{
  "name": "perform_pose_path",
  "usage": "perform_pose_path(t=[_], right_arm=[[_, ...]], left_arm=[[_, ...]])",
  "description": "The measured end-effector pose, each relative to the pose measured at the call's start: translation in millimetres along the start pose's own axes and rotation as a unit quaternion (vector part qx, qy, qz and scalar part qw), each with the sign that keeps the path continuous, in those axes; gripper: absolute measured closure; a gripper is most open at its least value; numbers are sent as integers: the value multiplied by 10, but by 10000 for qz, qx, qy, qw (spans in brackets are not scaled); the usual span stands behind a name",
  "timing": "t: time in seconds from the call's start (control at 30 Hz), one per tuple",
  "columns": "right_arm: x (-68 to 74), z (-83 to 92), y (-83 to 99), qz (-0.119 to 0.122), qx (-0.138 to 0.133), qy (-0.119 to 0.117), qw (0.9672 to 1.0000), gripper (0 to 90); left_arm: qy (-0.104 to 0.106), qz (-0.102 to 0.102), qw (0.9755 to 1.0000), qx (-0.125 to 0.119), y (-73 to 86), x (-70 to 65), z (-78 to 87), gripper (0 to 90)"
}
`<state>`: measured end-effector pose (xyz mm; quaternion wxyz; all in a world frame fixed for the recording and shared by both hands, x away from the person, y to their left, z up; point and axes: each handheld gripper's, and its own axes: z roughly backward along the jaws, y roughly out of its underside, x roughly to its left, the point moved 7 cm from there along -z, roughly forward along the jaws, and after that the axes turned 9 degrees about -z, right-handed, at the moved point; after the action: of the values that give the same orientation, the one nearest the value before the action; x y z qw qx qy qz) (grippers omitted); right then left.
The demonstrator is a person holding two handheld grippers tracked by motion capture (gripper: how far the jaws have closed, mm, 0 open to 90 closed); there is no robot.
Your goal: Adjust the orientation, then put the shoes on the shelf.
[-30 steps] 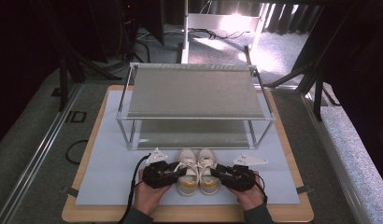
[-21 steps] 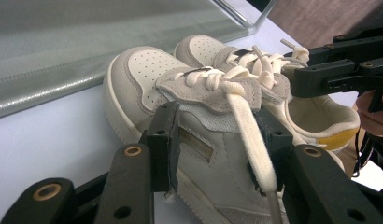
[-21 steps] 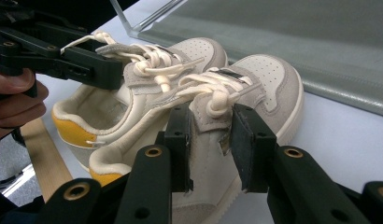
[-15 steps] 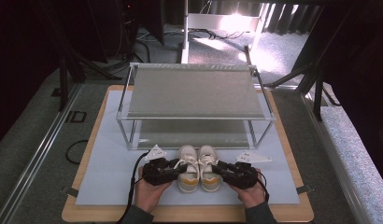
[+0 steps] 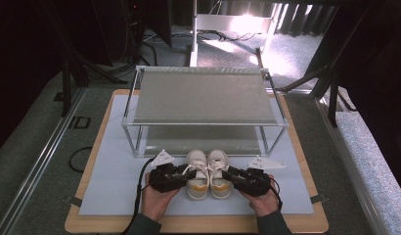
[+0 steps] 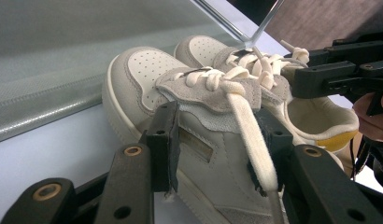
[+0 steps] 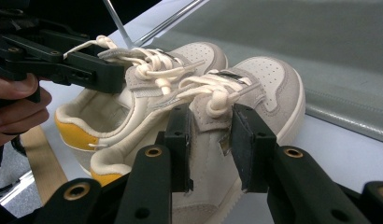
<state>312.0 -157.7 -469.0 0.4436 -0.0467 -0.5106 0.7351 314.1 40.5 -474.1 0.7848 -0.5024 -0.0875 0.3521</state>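
Where the high view blurs grips, left gripper [image 6: 213,140] clamped on left shoe [image 6: 189,116], right gripper [image 7: 210,140] on right shoe [image 7: 245,98].

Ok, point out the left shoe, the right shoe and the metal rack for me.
left shoe [image 5: 195,159]: high view, on its toe cap.
right shoe [image 5: 217,157]: high view, on its toe cap.
metal rack [image 5: 203,95]: high view, on the bare top shelf.

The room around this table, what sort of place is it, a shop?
Probably a recording lab or studio, not a shop. Dark curtains hang behind the table, cables trail on the carpet, and a person works hand-held grippers on a pair of shoes before a bare metal rack.
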Motion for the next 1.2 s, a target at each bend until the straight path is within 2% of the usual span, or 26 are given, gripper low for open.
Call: perform_pose_path(t=[1.0, 1.2], right_arm=[[-84, -10, -186, 34, -181, 74, 9998, 693], [-122, -31, -216, 12, -216, 69, 9997, 693]], left_arm=[[-103, 57, 9998, -170, -167, 62, -77, 582], [-117, 123, 9996, -218, -189, 96, -106, 582]])
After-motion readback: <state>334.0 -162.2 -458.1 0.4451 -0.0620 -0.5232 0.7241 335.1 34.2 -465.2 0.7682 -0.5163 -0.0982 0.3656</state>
